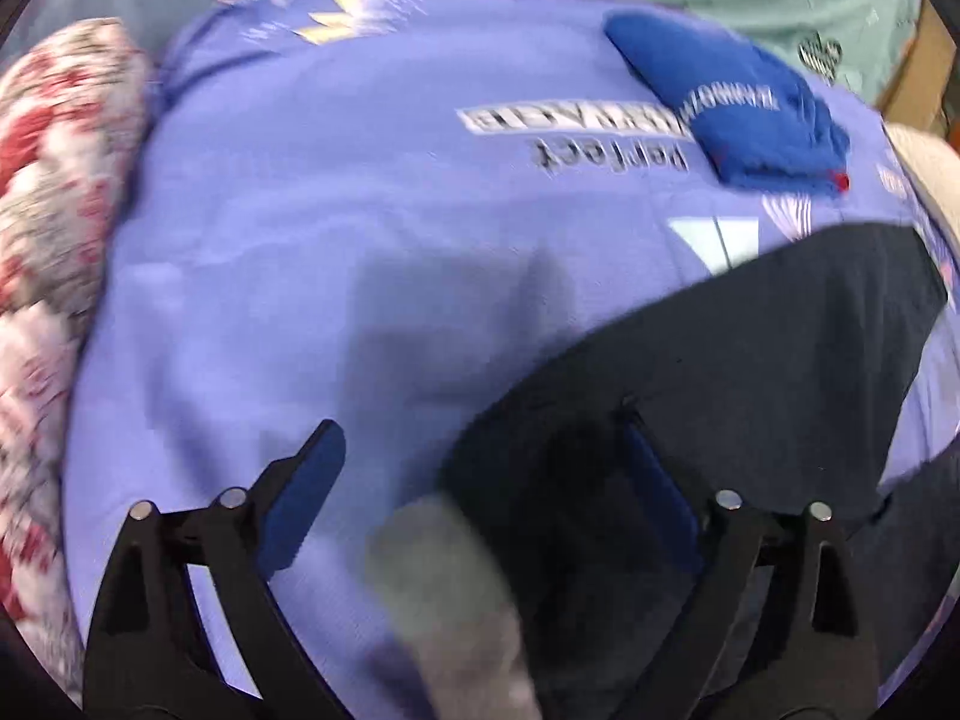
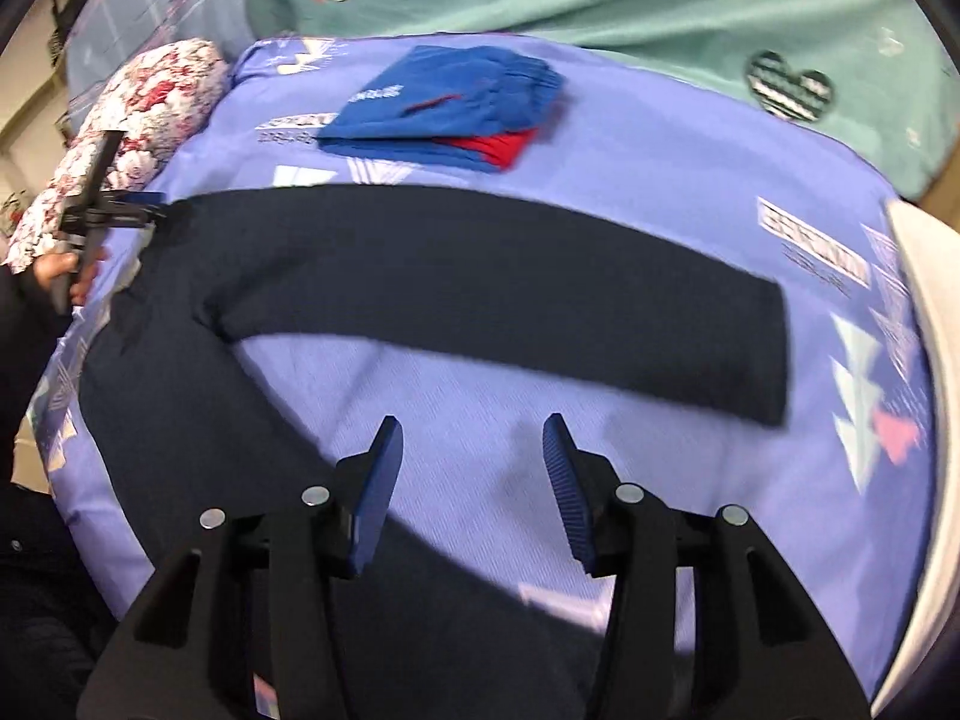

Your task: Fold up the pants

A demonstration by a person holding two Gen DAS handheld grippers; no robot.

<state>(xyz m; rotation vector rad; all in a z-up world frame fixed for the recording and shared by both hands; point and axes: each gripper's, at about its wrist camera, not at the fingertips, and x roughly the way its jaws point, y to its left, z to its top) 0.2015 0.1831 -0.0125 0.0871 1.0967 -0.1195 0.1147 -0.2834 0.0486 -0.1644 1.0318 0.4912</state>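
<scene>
Dark navy pants (image 2: 480,276) spread over the lavender printed bedsheet (image 2: 660,168). Right gripper (image 2: 474,450) above the sheet between the pant legs, jaws apart, empty. Left gripper (image 1: 480,468) at the pants' edge, jaws wide, nothing clamped.

Pants (image 2: 480,282) on bedspread (image 2: 660,138), folded garment (image 2: 444,108) seemingly behind.

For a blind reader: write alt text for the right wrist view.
Dark pants lie unfolded, legs apart, on a lilac sheet. The open, empty right tongs hover over the sheet between the legs. Behind lie folded blue clothes; at far left, the left tongs.
</scene>
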